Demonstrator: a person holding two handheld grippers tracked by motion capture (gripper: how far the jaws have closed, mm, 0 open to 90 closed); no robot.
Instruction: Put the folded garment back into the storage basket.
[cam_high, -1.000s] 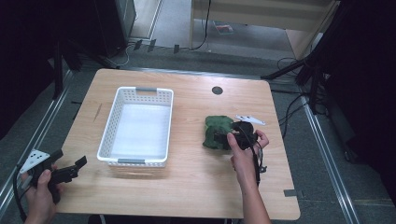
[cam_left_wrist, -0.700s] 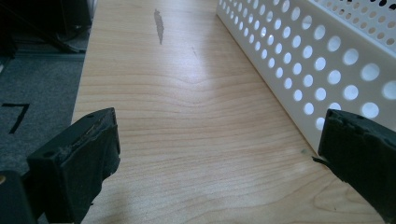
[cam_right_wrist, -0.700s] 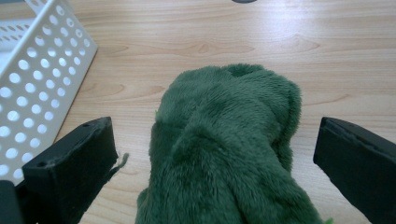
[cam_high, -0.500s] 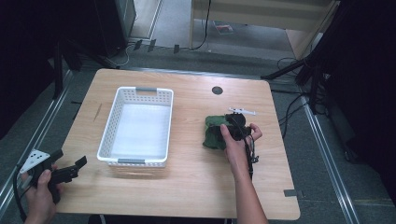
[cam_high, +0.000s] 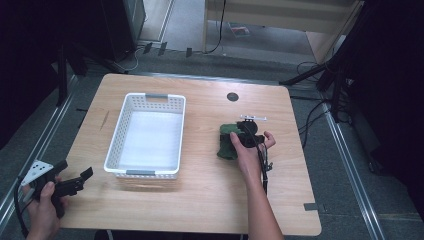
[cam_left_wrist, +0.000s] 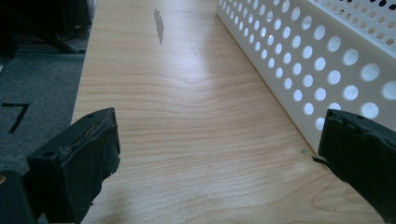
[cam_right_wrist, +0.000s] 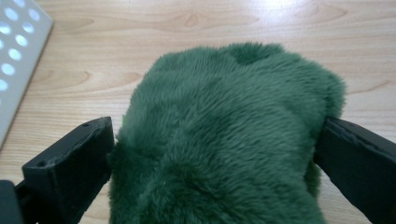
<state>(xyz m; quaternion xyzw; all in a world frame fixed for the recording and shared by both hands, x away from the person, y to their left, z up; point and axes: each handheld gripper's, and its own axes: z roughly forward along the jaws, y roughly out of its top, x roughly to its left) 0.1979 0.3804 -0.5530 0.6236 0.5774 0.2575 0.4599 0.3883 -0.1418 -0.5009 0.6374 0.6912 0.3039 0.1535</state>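
Green plush toy between the jaws of the right tool, on the desk beside a white basket.

Item: green plush toy (cam_right_wrist: 224, 135), furry, lying on the wooden desk (cam_high: 210, 200) right of centre, well apart from the white perforated basket (cam_high: 146, 172). Right tool (cam_high: 235, 135): set down over the toy, one black jaw at each flank of the fur, both touching it, so the toy sits gripped between them; the person's right hand (cam_high: 250, 152) holds the tool from behind. Left tool (cam_left_wrist: 219, 154): jaws spread wide with nothing between them, held low over the desk's near left corner, just beside the basket's side wall; left hand (cam_high: 45, 200) around its grip.
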